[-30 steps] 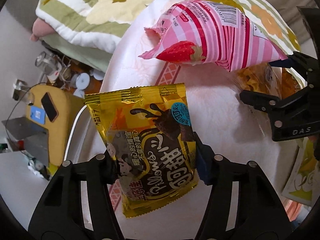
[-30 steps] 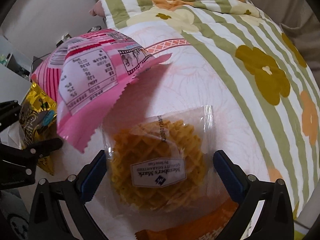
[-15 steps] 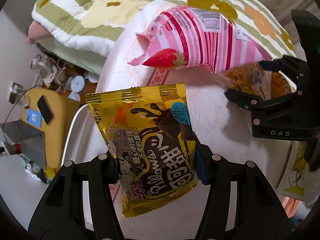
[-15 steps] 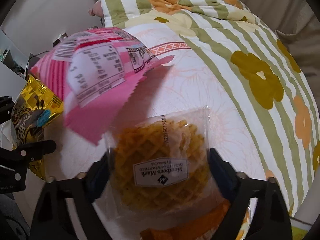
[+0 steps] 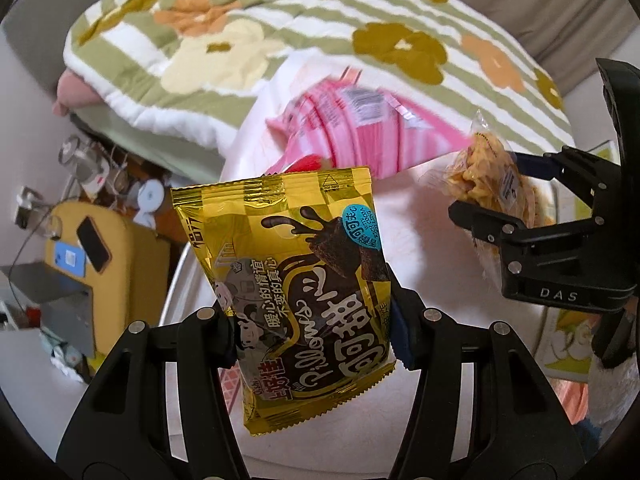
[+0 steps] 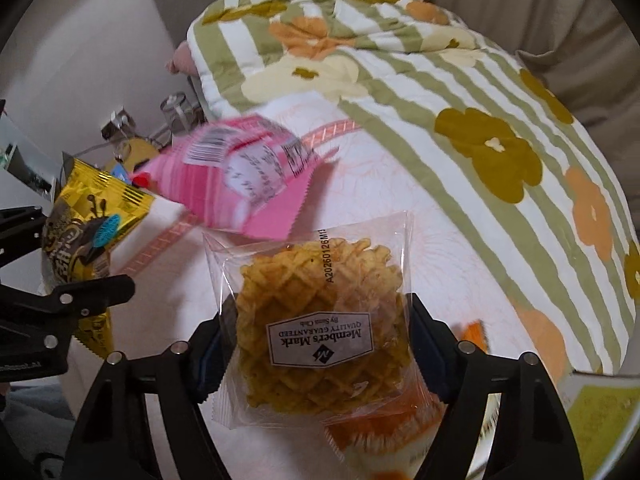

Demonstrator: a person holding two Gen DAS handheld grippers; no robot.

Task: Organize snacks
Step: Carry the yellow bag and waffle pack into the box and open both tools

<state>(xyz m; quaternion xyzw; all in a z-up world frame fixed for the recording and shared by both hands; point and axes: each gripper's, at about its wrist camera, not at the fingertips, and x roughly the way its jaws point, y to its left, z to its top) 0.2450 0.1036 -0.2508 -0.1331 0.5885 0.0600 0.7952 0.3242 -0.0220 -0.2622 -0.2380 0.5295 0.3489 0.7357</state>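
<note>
My left gripper (image 5: 312, 332) is shut on a yellow chocolate snack bag (image 5: 296, 272) and holds it upright above the bed. My right gripper (image 6: 318, 344) is shut on a clear packet of waffle crisps (image 6: 320, 320), lifted off the sheet; it shows at the right of the left wrist view (image 5: 488, 188). A pink striped strawberry bag (image 5: 360, 128) lies on the white sheet behind both; it also shows in the right wrist view (image 6: 244, 176). The yellow bag shows at the left of the right wrist view (image 6: 84, 232).
A green striped floral quilt (image 6: 460, 92) covers the far and right side of the bed. An orange packet (image 6: 384, 424) lies under the waffle packet. A yellow stool (image 5: 100, 248) and floor clutter stand left of the bed. A printed box edge (image 6: 600, 408) is at right.
Both grippers have risen and pulled back from the bed. The right gripper closed on the waffle packet and lifted it. The pink bag now lies farther away.
</note>
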